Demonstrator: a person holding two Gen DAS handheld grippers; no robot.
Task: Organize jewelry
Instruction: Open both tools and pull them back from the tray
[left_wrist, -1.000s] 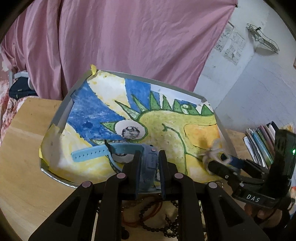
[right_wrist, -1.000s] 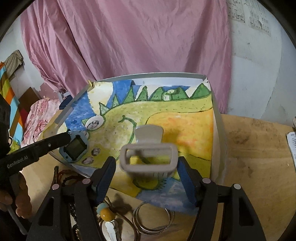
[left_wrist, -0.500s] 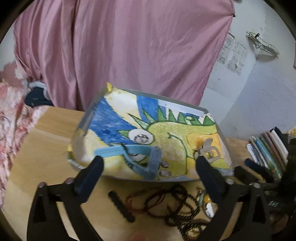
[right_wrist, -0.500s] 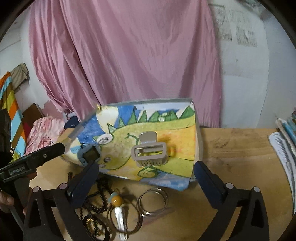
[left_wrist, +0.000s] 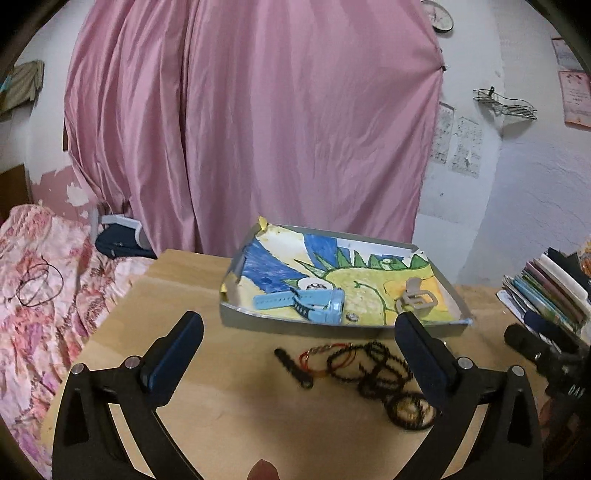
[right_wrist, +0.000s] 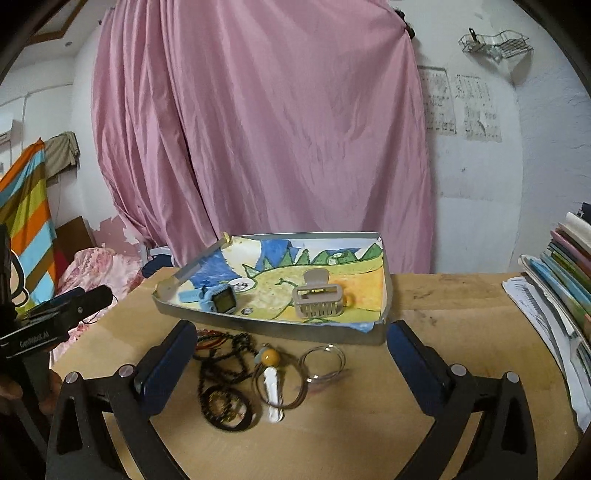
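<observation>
Hovering low in each frame, the left gripper (left_wrist: 299, 354) and right gripper (right_wrist: 291, 354) both gape wide, holding nothing. Just beyond, at lower centre, beaded bracelets (right_wrist: 221, 373), a pendant (right_wrist: 271, 376) and wire rings (right_wrist: 321, 360) lie loose on the table (right_wrist: 461, 306). Farther back, mid-frame, the tray (right_wrist: 280, 326) holds the blue watch (right_wrist: 221, 297) and hair claw (right_wrist: 317, 297). Next, I'd judge, comes pinching a thin piece.

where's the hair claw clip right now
The beige hair claw clip sits inside the grey tray on its right half, to the right of the blue watch.
</observation>
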